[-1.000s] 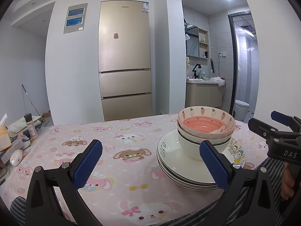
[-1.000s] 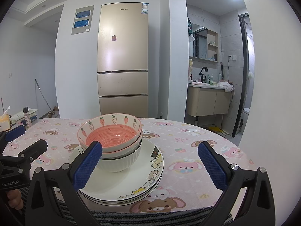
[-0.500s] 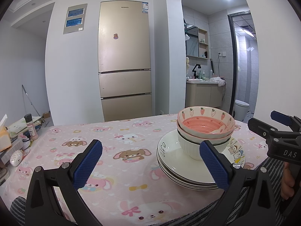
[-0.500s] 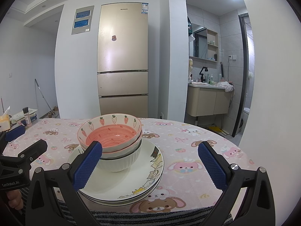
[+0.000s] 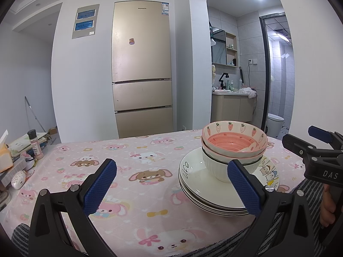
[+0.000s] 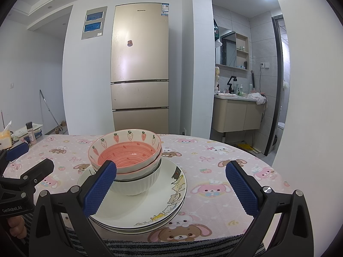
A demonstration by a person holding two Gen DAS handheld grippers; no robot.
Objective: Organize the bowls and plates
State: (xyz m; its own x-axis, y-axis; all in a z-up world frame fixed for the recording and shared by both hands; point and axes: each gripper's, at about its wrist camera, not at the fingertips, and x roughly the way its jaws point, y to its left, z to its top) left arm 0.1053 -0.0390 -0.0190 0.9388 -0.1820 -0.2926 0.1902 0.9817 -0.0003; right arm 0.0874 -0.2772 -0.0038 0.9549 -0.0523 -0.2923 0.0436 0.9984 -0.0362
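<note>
A stack of white plates (image 5: 199, 190) sits near the table's front edge, also in the right wrist view (image 6: 150, 205). On it stand nested bowls: a white ribbed bowl (image 6: 137, 184) below, a strawberry-print bowl with a pink inside (image 5: 231, 143) on top, also in the right wrist view (image 6: 126, 152). My left gripper (image 5: 171, 186) is open and empty, held back from the table to the left of the stack. My right gripper (image 6: 169, 186) is open and empty, just right of the stack. Each gripper shows at the edge of the other's view.
The round table has a pink cartoon-animal cloth (image 5: 139, 171). A spice bottle (image 5: 35, 144), a tissue box (image 5: 4, 156) and small clutter sit at its left edge. A gold fridge (image 5: 141, 75) stands behind; a washroom vanity (image 6: 238, 113) is at the back right.
</note>
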